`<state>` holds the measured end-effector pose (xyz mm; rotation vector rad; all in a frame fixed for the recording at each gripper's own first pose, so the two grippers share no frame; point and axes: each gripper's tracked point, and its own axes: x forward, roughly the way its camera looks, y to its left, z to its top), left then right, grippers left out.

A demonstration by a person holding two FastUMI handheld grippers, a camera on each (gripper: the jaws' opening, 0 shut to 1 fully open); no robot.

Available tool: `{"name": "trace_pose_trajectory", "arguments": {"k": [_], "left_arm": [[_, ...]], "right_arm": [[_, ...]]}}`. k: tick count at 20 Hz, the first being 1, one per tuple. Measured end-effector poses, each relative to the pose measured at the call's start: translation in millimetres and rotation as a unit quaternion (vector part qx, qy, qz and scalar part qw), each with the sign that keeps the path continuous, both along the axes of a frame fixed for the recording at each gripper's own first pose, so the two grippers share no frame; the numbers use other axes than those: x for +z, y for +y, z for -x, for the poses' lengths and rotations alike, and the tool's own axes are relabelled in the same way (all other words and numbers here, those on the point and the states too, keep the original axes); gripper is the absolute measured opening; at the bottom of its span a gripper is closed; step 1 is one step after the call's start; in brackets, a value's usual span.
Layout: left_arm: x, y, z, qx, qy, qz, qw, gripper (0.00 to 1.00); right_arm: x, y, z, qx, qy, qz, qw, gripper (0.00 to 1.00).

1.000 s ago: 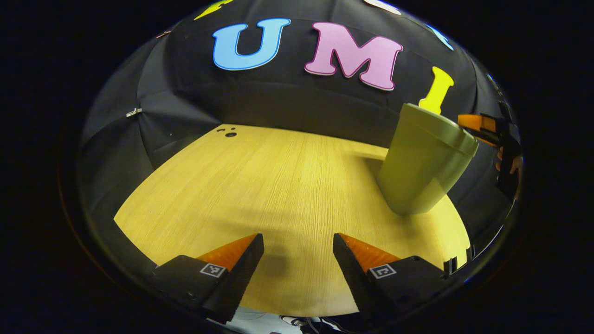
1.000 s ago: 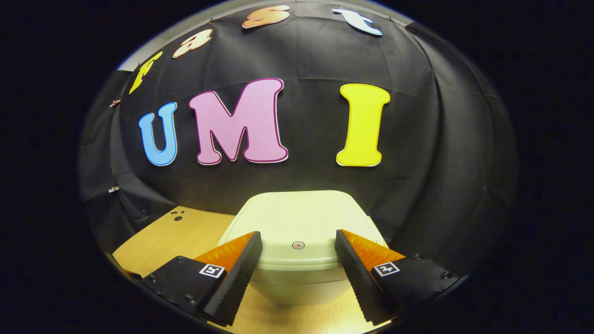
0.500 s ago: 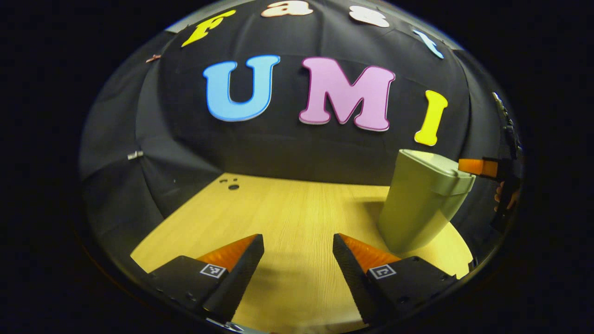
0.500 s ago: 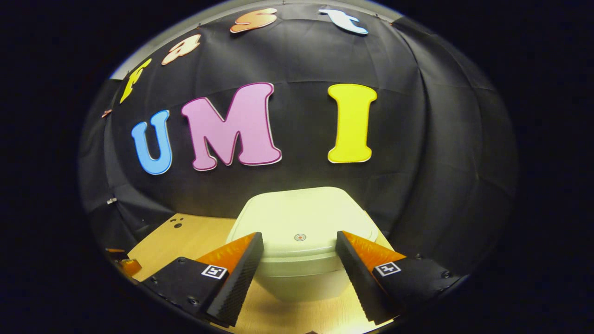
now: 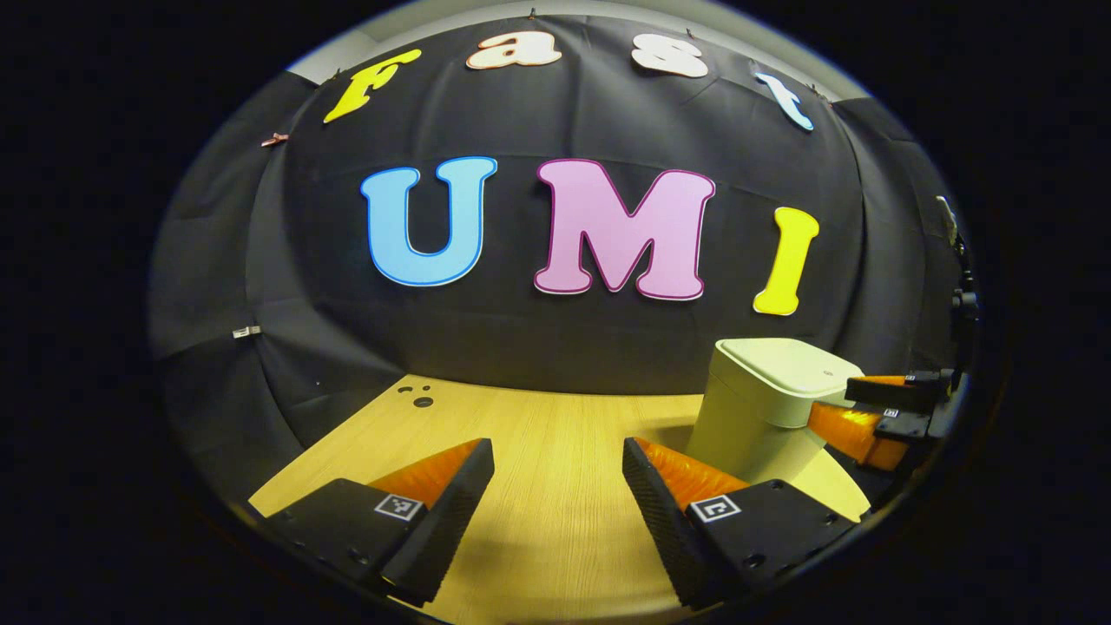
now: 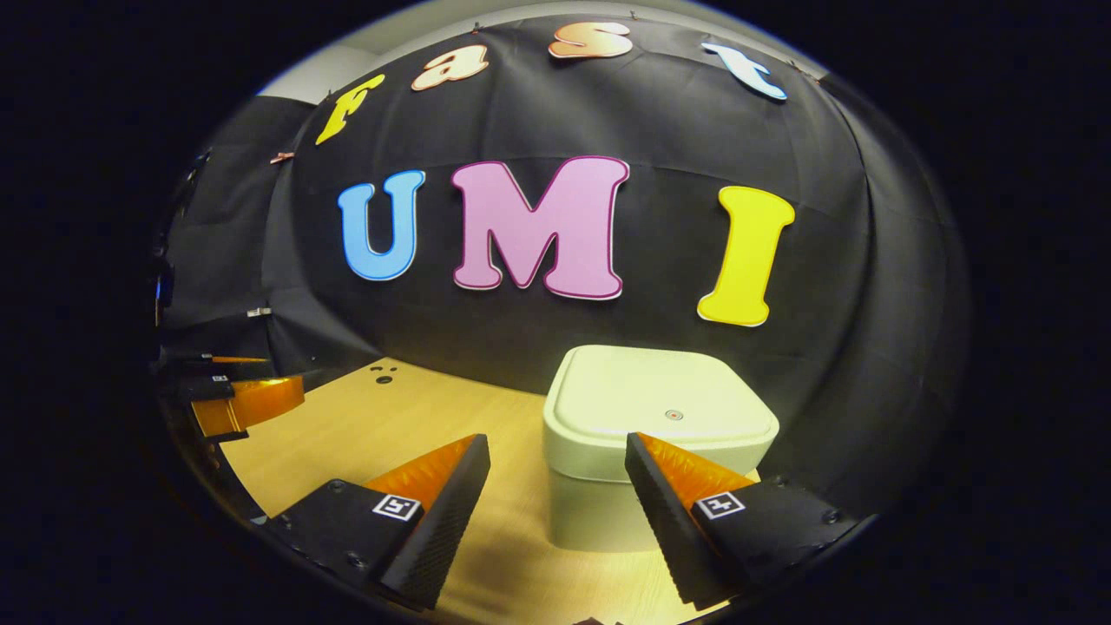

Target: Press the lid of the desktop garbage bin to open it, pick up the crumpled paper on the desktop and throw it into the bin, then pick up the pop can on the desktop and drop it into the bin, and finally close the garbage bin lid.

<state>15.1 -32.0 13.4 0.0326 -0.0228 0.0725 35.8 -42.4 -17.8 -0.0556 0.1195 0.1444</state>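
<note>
The pale green desktop bin (image 6: 642, 434) stands on the wooden desk with its lid (image 6: 664, 404) down flat. In the right gripper view it sits just ahead of my right gripper (image 6: 555, 495), which is open with nothing between its fingers. In the left gripper view the bin (image 5: 764, 408) stands at the right, and my left gripper (image 5: 555, 499) is open over bare desk to its left. The right gripper (image 5: 877, 412) also shows beside the bin at the far right of that view; the left gripper (image 6: 234, 395) shows at the left edge of the right gripper view.
The wooden desk (image 5: 538, 443) reaches back to the black cloth wall. A few small dark holes (image 5: 421, 395) mark its far left corner. The cloth closes in the left and right sides.
Both views have tilted up and pulled back from the bin. The right gripper has shifted left, so the bin now sits to its right. Both stay open.
</note>
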Motion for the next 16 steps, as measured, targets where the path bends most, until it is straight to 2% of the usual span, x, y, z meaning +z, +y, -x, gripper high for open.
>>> {"name": "trace_pose_trajectory", "arguments": {"k": [8,13,16], "left_arm": [[-27.4,33.8,44.0,-0.038,-0.005,0.006,0.999,0.96],[-63.8,69.2,89.8,-0.026,0.013,-0.029,0.999,0.96],[-84.1,70.3,111.9,-0.032,0.031,-0.004,0.999,0.95]], "right_arm": [[-15.6,56.6,63.3,-0.030,0.021,-0.006,0.999,0.99],[-40.1,88.8,113.0,-0.031,0.045,-0.013,0.998,0.98],[-59.9,101.9,134.3,-0.028,0.068,-0.006,0.997,0.98]]}}
